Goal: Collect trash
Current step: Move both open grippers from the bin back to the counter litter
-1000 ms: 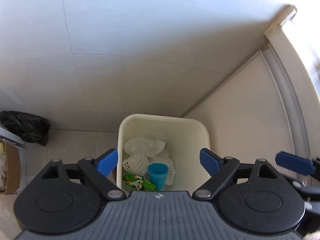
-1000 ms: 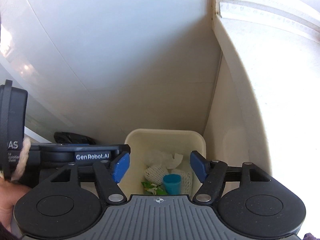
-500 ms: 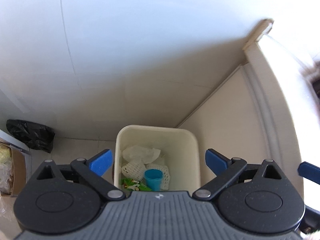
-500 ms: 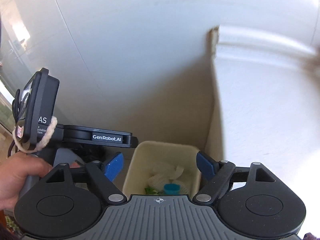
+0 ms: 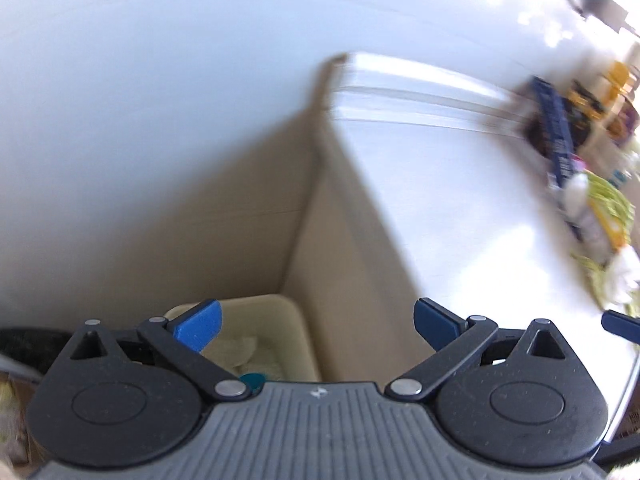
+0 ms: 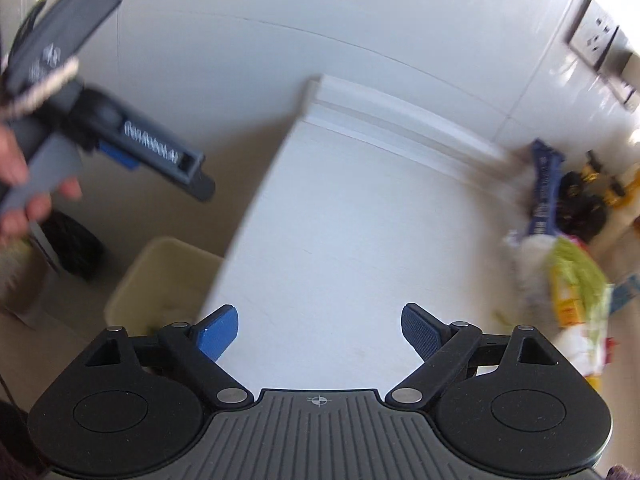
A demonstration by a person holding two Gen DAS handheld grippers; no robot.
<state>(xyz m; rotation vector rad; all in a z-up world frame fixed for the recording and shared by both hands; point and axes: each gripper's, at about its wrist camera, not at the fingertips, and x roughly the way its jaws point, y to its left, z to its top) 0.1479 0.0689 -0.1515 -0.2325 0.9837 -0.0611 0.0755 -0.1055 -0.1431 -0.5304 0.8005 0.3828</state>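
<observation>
While the cream plastic bin (image 5: pixel 276 316) sits below, left tongs (image 5: pixel 316 324) and right tongs (image 6: pixel 320 328) have just been opening, wide and empty.

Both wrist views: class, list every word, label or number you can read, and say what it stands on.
Nothing reads clearly.
White lettering on the left gripper: blurred, unreadable.
White print on the dark blue packet: blurred.
Print on the yellow-green wrappers: blurred.
Small crosshair mark on the right gripper: a symbol, no text.

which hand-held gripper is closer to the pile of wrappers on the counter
Right. The right hand-held gripper hangs over the counter, wrappers to its right. The left hand-held gripper sits above the bin, off the counter's edge.
</observation>
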